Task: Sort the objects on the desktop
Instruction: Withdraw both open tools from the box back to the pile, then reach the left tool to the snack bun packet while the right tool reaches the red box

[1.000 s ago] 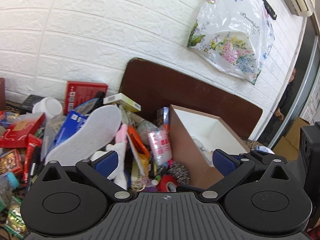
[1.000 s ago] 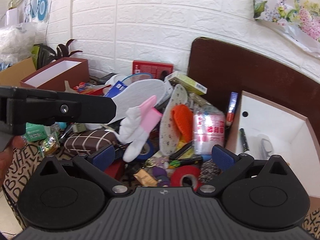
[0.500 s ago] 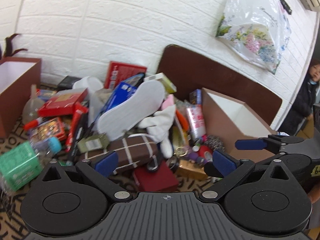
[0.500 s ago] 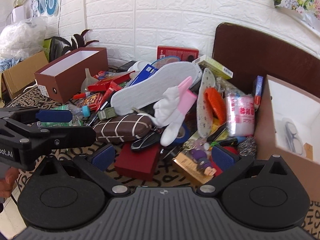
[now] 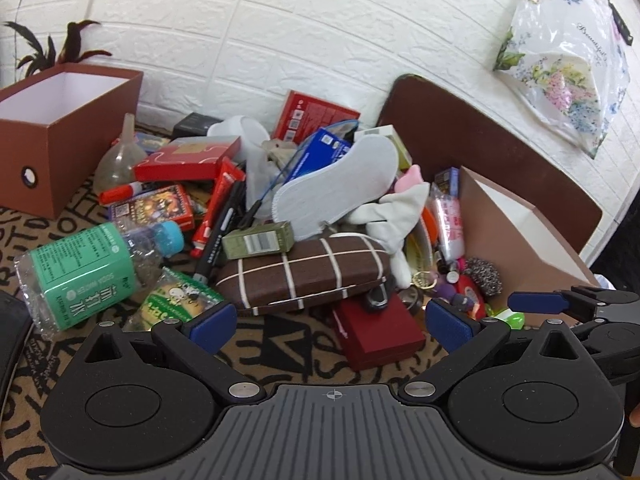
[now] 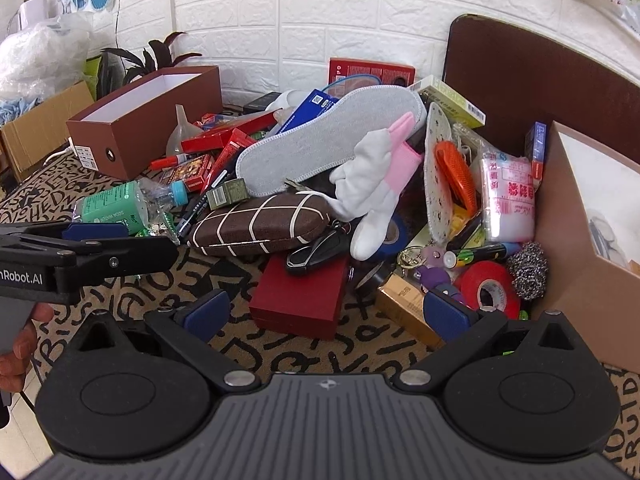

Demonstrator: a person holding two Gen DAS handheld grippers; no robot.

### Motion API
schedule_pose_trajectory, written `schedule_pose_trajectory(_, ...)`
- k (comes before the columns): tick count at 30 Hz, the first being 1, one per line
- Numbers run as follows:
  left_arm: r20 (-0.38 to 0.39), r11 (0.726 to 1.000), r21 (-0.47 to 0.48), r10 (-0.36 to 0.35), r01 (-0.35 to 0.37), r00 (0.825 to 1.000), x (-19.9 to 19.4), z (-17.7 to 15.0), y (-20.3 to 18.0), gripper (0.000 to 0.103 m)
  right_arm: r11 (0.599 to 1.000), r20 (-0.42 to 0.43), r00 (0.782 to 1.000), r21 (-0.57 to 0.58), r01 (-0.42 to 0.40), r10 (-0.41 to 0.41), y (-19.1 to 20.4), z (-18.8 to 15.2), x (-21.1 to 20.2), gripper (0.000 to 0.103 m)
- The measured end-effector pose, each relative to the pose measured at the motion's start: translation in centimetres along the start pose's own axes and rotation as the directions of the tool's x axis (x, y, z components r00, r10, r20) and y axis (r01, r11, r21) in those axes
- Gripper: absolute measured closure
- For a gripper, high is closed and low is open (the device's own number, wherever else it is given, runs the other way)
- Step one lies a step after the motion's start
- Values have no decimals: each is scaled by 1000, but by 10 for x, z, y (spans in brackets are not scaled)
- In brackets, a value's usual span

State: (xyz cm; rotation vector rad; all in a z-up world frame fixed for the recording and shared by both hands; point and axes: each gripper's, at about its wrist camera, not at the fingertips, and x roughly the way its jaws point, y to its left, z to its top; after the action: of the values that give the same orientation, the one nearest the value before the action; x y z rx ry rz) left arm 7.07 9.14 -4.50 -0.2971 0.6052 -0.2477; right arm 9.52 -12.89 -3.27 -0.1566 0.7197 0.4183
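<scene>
A heap of desk clutter lies on the patterned cloth. In it are a brown checked case (image 5: 304, 276) (image 6: 260, 224), a grey insole (image 5: 340, 184) (image 6: 332, 136), a white and pink glove (image 6: 376, 184), a dark red box (image 5: 380, 332) (image 6: 304, 296), a green bottle (image 5: 80, 272) and a red tape roll (image 6: 490, 290). My left gripper (image 5: 330, 324) is open and empty, held back from the heap in front of the case. My right gripper (image 6: 326, 314) is open and empty, just before the dark red box. Each gripper shows at the edge of the other's view.
An open brown shoebox (image 5: 60, 120) (image 6: 140, 120) stands at the back left. A second open box (image 5: 520, 240) (image 6: 592, 216) stands at the right of the heap. A brown board (image 6: 540, 76) leans on the white brick wall. A cardboard carton (image 6: 36, 128) sits far left.
Both grippers have pulled back and away from the heap, so more of the cloth and the left shoebox now show. Both stay open and empty.
</scene>
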Motion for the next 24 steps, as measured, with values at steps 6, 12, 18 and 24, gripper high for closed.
schedule_pose_trajectory(6,-18,999,8,41,-41,999,7,-6,10,0,1000,-4,1000,27,-7,7,6,-6,10,0)
schedule_pose_trajectory(12,-31,996,29,86,-85,996,13,-11,17,0,1000,-20,1000,19,21,-21,11,-13,23,0)
schedule_pose_trajectory(18,-68,993,-4,113,-114,991,22,-16,28,0,999,-45,998,23,34,-33,11,-20,35,0)
schedule_pose_trajectory(24,-81,992,15,126,-125,989,29,-18,29,0,997,-59,997,60,43,-39,6,-23,45,0)
